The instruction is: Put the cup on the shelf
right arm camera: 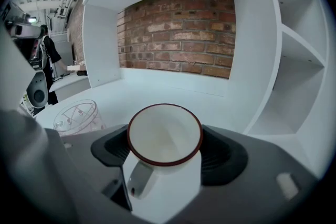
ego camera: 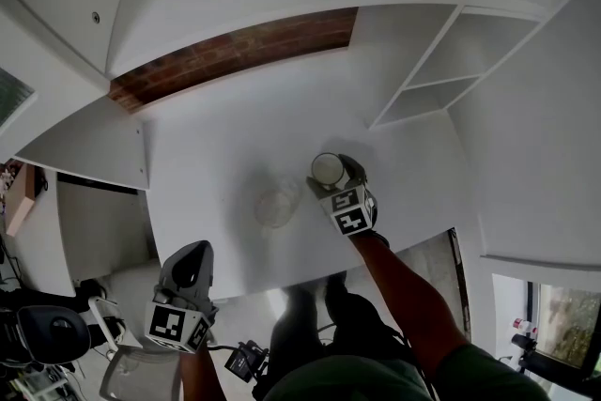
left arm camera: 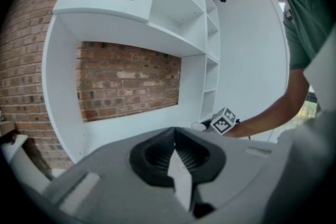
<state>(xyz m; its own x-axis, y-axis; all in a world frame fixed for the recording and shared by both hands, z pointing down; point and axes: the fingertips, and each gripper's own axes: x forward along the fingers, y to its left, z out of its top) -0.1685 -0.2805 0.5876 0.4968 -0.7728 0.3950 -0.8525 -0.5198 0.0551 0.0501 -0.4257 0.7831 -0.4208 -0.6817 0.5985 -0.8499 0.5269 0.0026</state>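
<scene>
Step in hand: taking hold of the cup (ego camera: 326, 168); the carry to the shelf (ego camera: 439, 82) has not begun, as I judge it.
Cup: white with a dark red rim, upright on the bench (ego camera: 216, 155), toward the front edge and right of the middle. Its handle points back to the person.
Right tongs (ego camera: 332, 174): closed around the cup. In the right gripper view the two dark pads lie against the left and right sides of the cup body, so I read this as a grasp.
Left tongs (left arm camera: 175, 139): clenched, the pad tips meeting, nothing between them. They hang low, in front of the front edge of the bench, away from the work.
Glass (ego camera: 277, 205): a clear tumbler, empty, just beside the cup on its left side. It is not touching the cup.
Shelf: open white compartments that rise at the back right corner of the bench, well apart from the cup.
Next move calls for: a straight lift with the cup kept level, then a carry toward the back right corner and into a free compartment.
Care: the grasp is on a round, smooth wall, so it can slip. The glass stands close and could be knocked during the lift.
</scene>
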